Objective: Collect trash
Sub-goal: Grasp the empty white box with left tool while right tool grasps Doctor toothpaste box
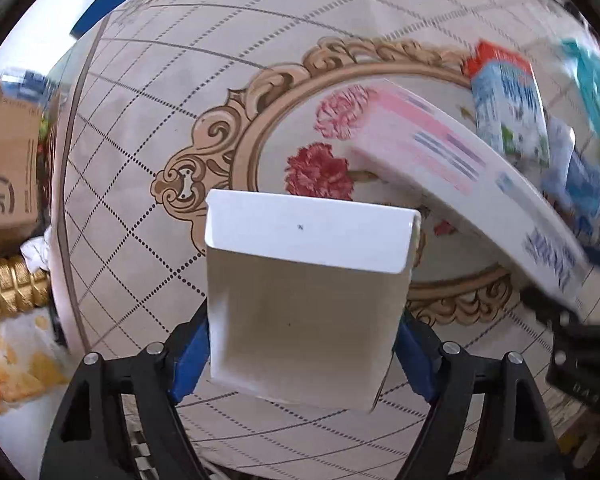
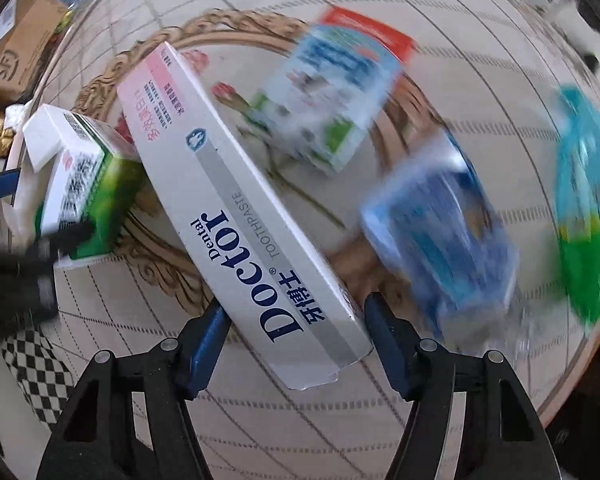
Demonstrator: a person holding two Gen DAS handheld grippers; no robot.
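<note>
Left gripper points down over the table; its blue pads sit at both sides of a small white-and-green box, right at its edges. Whether they press on it cannot be told from this view. The box's plain white face is toward the camera, flap end farther away.

Right gripper also points down, jaws apart around the near end of a long white toothpaste box. Left pad is right against the box edge; right pad shows a small gap. The box runs diagonally, far-left to near-right, lying on the table.

In the right wrist view the small box lies just left of the toothpaste box, green side visible, with the left gripper's black frame at it.

Farther out, blurred: a red-topped carton beyond the toothpaste box, a blue box to its right, a teal-and-green packet near the right edge.

All rest on a round table with a grid-pattern cloth and a gold-framed flower medallion. Off the table's left: a cardboard carton.
</note>
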